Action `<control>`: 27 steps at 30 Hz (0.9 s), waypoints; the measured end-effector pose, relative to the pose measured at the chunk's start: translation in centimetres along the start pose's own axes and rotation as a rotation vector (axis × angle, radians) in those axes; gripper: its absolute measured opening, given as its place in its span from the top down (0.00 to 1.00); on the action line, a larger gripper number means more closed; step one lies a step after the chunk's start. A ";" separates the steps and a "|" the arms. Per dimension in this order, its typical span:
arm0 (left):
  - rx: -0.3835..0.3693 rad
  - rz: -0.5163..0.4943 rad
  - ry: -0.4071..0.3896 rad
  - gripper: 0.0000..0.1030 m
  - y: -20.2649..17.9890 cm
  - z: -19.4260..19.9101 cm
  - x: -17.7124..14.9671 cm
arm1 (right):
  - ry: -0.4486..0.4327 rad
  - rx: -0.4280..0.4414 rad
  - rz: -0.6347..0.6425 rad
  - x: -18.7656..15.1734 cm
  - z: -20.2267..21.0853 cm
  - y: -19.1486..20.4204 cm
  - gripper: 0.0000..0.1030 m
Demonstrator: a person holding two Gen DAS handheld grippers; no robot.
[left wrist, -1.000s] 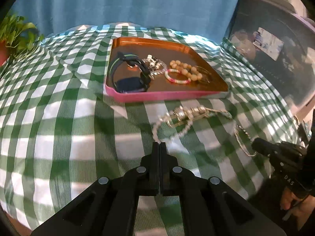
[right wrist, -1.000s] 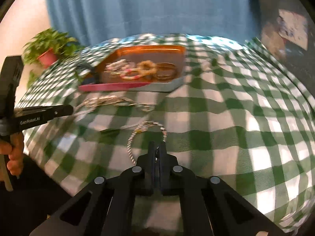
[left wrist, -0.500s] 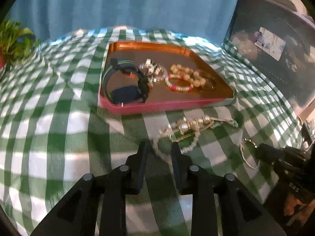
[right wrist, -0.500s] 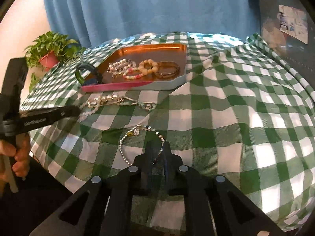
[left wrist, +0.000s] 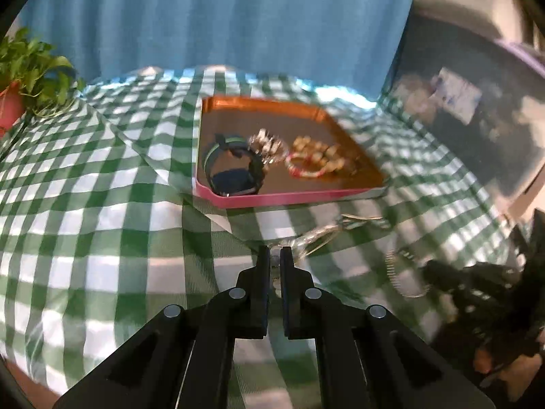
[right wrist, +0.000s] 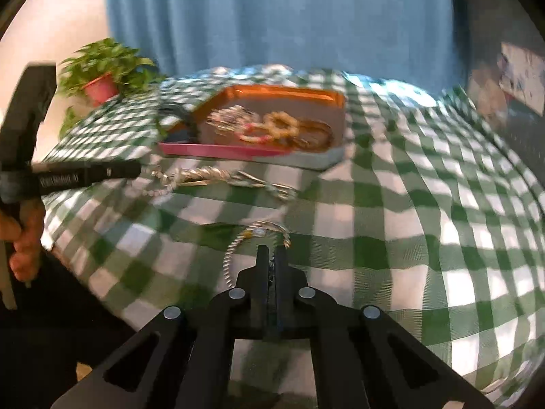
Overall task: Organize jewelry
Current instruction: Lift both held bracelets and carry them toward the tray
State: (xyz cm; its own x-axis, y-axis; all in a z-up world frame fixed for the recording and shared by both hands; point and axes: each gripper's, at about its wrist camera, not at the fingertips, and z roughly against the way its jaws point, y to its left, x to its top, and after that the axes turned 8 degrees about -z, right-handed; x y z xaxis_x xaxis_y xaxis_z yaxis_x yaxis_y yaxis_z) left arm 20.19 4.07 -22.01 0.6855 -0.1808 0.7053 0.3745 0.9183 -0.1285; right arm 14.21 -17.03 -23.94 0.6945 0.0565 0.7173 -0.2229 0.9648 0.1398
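An orange tray with a pink rim (left wrist: 289, 199) (right wrist: 235, 150) holds a dark watch (left wrist: 233, 170), a silver bracelet, a bead bracelet (left wrist: 316, 153) and a bangle. A pearl and silver necklace (left wrist: 323, 231) (right wrist: 211, 175) lies on the checked cloth in front of the tray. My left gripper (left wrist: 275, 255) is shut on one end of it. A silver chain bracelet (right wrist: 252, 238) (left wrist: 396, 269) lies nearer. My right gripper (right wrist: 271, 254) is shut on its near part.
A green and white checked cloth (left wrist: 102, 238) covers the table. A potted plant (right wrist: 102, 75) stands at the far left, before a blue curtain (left wrist: 221, 17). A hand holds the left gripper's handle (right wrist: 24, 238).
Both grippers opened a little, came down onto the cloth and closed: the left on the necklace's end, the right on the chain bracelet. Both views are now blurred by motion.
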 end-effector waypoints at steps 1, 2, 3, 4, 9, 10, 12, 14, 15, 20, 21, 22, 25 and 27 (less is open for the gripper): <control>-0.004 -0.002 -0.002 0.95 -0.1 0.4 -0.3 | -0.011 0.008 0.021 -0.1 0.3 0.5 0.98; 0.001 -0.009 0.006 0.95 -0.2 0.4 -0.7 | -0.017 0.027 0.039 -0.2 0.5 1.0 0.98; 0.017 -0.022 0.021 0.95 -0.3 0.2 -1.1 | -0.011 0.031 0.043 -0.2 0.4 1.2 0.98; 0.030 -0.030 0.040 0.95 -0.3 -0.3 -1.4 | -0.001 0.022 0.048 -0.2 0.1 1.2 0.98; 0.112 -0.056 0.131 0.91 0.2 -2.6 -2.5 | 0.068 -0.020 -0.038 0.2 -2.1 -0.4 0.98; 0.120 -0.078 0.134 0.91 0.0 -2.7 -2.5 | 0.066 -0.016 -0.056 0.3 -2.2 -0.7 0.98; 0.139 -0.121 0.129 0.89 -0.5 -2.8 -2.5 | 0.074 -0.041 -0.064 0.4 -2.5 -0.9 0.86; 0.150 -0.137 0.112 0.87 -0.7 -2.9 -2.6 | 0.073 -0.050 -0.048 0.3 -2.6 -0.7 0.82; 0.147 -0.132 0.109 0.87 -0.6 -2.9 -2.6 | 0.071 -0.055 -0.035 0.2 -2.6 -0.4 0.79; 0.127 -0.135 0.096 0.94 -0.3 -3.0 -2.6 | 0.069 -0.086 -0.010 0.2 -2.9 0.2 0.88; 0.139 -0.147 0.090 0.95 -0.6 -3.1 -2.7 | 0.066 -0.101 -0.010 0.2 -2.9 0.2 0.95; 0.153 -0.155 0.089 0.95 -0.9 -3.1 -2.7 | 0.066 -0.103 -0.012 0.3 -3.0 0.2 0.96; 0.147 -0.126 0.086 0.95 -0.6 -3.0 -2.8 | 0.060 -0.114 -0.021 0.3 -2.9 0.2 0.98; 0.119 -0.068 0.093 0.95 0.2 -2.9 -2.7 | 0.061 -0.101 -0.045 0.5 -2.9 -0.4 0.98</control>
State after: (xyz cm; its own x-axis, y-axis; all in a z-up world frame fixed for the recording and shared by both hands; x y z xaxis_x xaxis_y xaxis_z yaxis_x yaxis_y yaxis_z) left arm 20.23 3.70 -25.94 0.7179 -0.2712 0.6412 0.3496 0.9369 0.0048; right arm 16.65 -16.61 -25.61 0.7434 0.0254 0.6684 -0.1228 0.9875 0.0991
